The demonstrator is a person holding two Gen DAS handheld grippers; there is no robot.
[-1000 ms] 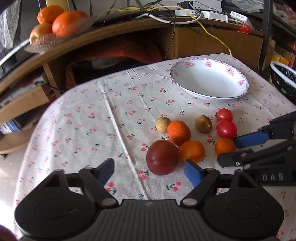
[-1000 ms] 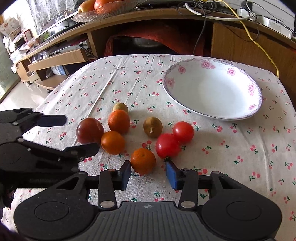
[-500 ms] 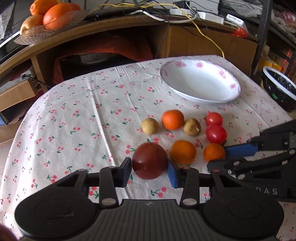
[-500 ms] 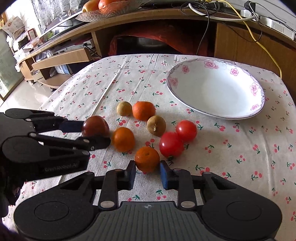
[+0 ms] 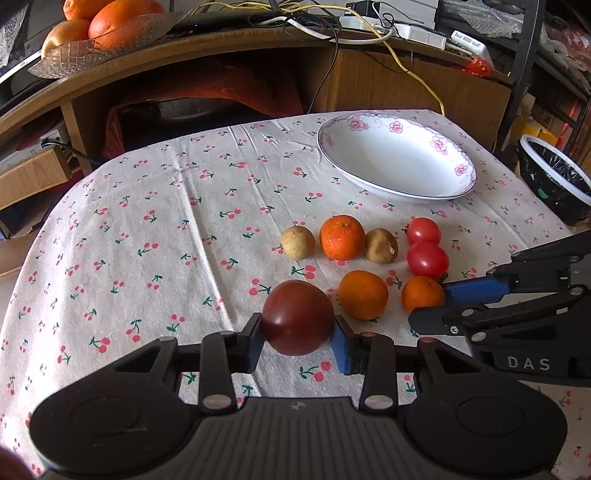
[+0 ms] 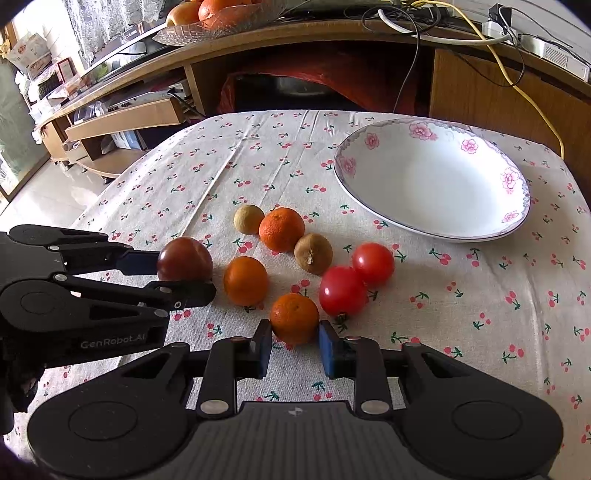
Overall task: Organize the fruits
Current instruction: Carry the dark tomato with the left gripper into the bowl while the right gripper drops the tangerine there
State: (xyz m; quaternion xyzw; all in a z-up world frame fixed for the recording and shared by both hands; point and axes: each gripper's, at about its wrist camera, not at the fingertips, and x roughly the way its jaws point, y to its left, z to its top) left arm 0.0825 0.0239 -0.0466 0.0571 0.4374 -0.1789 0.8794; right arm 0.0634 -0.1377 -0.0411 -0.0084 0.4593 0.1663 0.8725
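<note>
Left claw (image 5: 297,338) is clamped on the dark red tomato (image 5: 297,322), one pad on each flank, at the near left edge of the fruit cluster; whether the tomato is clear of the cloth cannot be told from either view. Right claw (image 6: 294,346) is closed onto the nearest tangerine (image 6: 294,318), pads touching both sides, fruit apparently resting on the bench (image 6: 461,325). The governing relation: the empty floral dish (image 6: 513,218) lies ahead and to the right of both claws, at the far right of the bench, and the right claw is the nearer of the two. No long axis applies; every fruit is roughly round. Between the claws and the dish stand the remaining fruits: a second tangerine (image 6: 245,280) just beside the dark tomato, a third tangerine (image 6: 281,229) further back, flanked by two small brown longan-like fruits (image 6: 248,219) (image 6: 313,253), and two bright red tomatoes (image 6: 342,290) (image 6: 373,259) touching each other, the nearer one just beside the right claw's tangerine. Judgement: a straight low carry from either claw would cross this group, and the red pair sits directly on the right claw's line to the dish, so a lift before travel appears necessary. Round fruits are liable to roll if nudged. A black-lined bin (image 5: 557,181) stands off the bench's right edge and a glass bowl of oranges (image 5: 107,33) on the shelf behind; neither obstructs.
</note>
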